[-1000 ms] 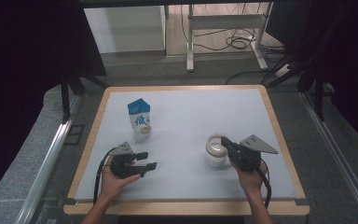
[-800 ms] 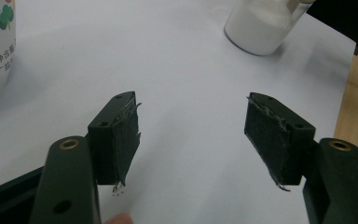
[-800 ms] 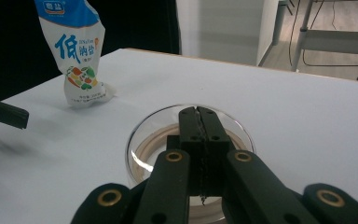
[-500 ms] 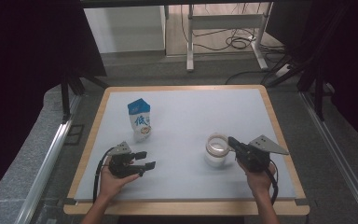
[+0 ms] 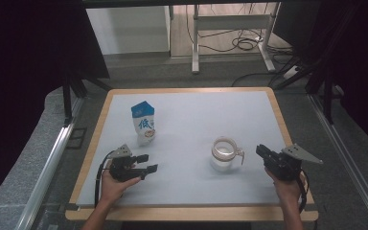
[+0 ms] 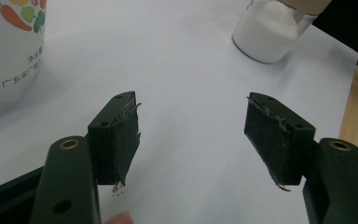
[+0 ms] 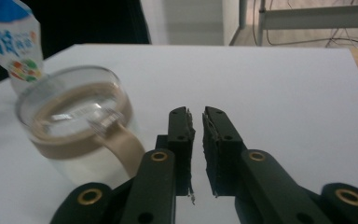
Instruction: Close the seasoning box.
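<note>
1. The right gripper (image 7: 196, 154) has its jaws nearly together, with only a thin slit between the pads. They have just been opening a little, and nothing lies between them. In the high view it sits at the table's right side, a short way off from the glass jug (image 5: 224, 154), its tips aimed toward the jug's handle.

2. The left gripper (image 6: 193, 135) holds its jaws wide apart over bare white table, gripping nothing. The pad edges look frayed. In the high view it rests low near the front left of the table (image 5: 191, 108), just in front of the milk carton (image 5: 143, 122), probably parked there while the other hand works.

3. The jug stands upright right of the table's centre, holding white contents. It has a tan band at the rim and a tan strap-like handle (image 7: 121, 142) turned toward the right gripper, which suits a grasp from that side.

4. The carton stands upright at the left, with a blue top and a white body. A large blue Chinese character, seemingly 低, is printed on its face above a small picture of vegetables. The left gripper view shows lines of small Chinese print that I cannot read with confidence.

5. No brand name in Latin letters can be made out on either item.
</note>
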